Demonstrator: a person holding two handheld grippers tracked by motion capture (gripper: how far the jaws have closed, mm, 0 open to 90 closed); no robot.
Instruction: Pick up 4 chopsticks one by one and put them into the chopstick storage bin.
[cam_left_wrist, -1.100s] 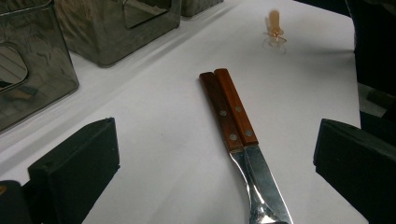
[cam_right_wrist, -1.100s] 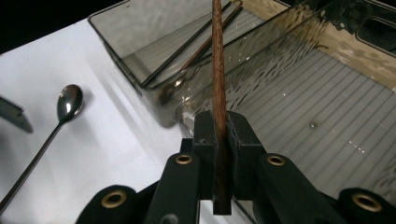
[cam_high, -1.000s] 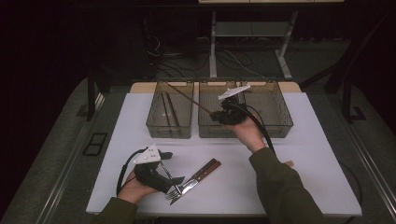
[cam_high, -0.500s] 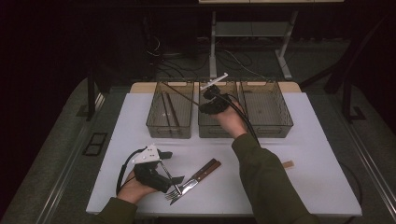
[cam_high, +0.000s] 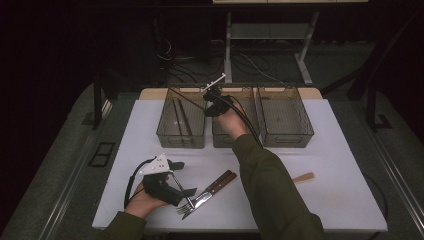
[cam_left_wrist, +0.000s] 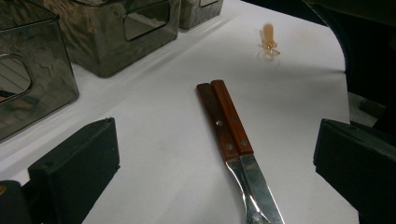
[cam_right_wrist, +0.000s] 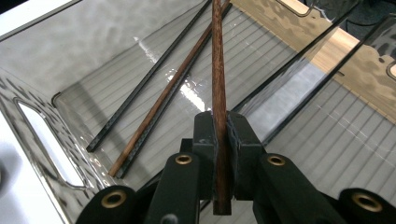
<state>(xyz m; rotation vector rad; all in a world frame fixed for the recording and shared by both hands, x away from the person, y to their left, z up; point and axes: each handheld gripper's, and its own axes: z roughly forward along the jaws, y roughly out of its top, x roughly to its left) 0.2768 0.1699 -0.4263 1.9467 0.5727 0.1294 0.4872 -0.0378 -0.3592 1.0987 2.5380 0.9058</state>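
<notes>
My right gripper (cam_high: 209, 103) hangs over the bins at the back and is shut on a brown chopstick (cam_right_wrist: 216, 56). The stick points down into the left bin (cam_high: 180, 142), where black and brown chopsticks (cam_right_wrist: 159, 100) lie on the ribbed floor. At the table's front left, my left gripper (cam_high: 181, 179) rests open. Between its wide-apart jaws in the left gripper view lie a fork and a knife with wooden handles (cam_left_wrist: 224, 116), side by side and untouched. In the high view this pair (cam_high: 207, 192) lies just right of the left gripper.
Three smoky clear bins stand in a row at the back: left, middle (cam_high: 225, 141) and right (cam_high: 285, 140). A small light wooden piece (cam_high: 303, 177) lies on the white table at the right. The right forearm crosses the table's middle.
My right gripper has carried the brown chopstick leftward, from above the middle and right bins to above the left bin. The left gripper and the fork and knife have not moved.
</notes>
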